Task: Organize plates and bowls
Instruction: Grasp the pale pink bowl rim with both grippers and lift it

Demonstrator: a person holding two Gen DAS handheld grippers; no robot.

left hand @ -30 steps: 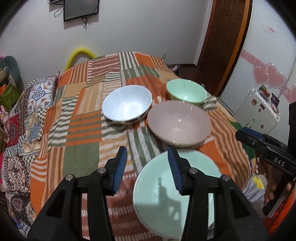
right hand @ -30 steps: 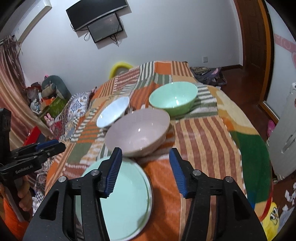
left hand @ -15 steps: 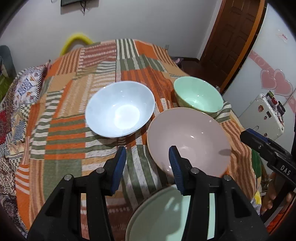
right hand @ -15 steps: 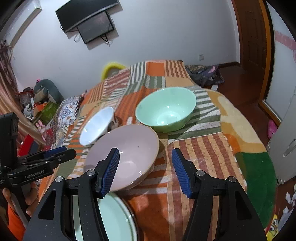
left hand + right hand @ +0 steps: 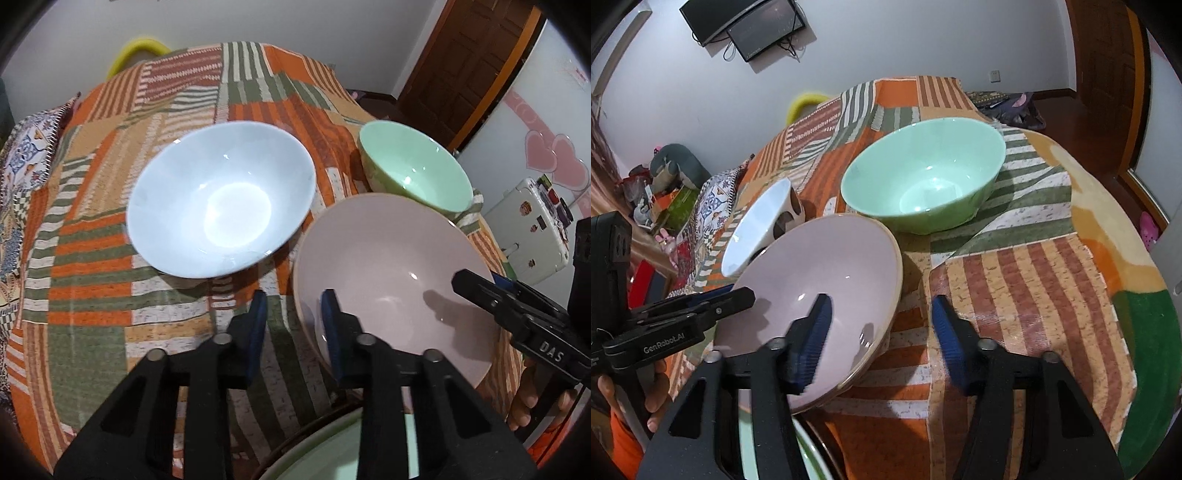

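A pink bowl sits on the striped blanket, with a pale blue bowl to its left and a green bowl behind it. My left gripper is open, its jaws straddling the pink bowl's near left rim. My right gripper is open and straddles the pink bowl's right rim. The green bowl and blue bowl lie beyond. A mint green plate lies under the grippers at the near edge.
The striped blanket covers a round table. A white mini fridge stands to the right, a wooden door behind. Clutter and a stuffed toy lie at left. The plate also shows in the right wrist view.
Both grippers moved forward from over the mint plate to the pink bowl. Each now has one finger inside the bowl and one outside its rim.
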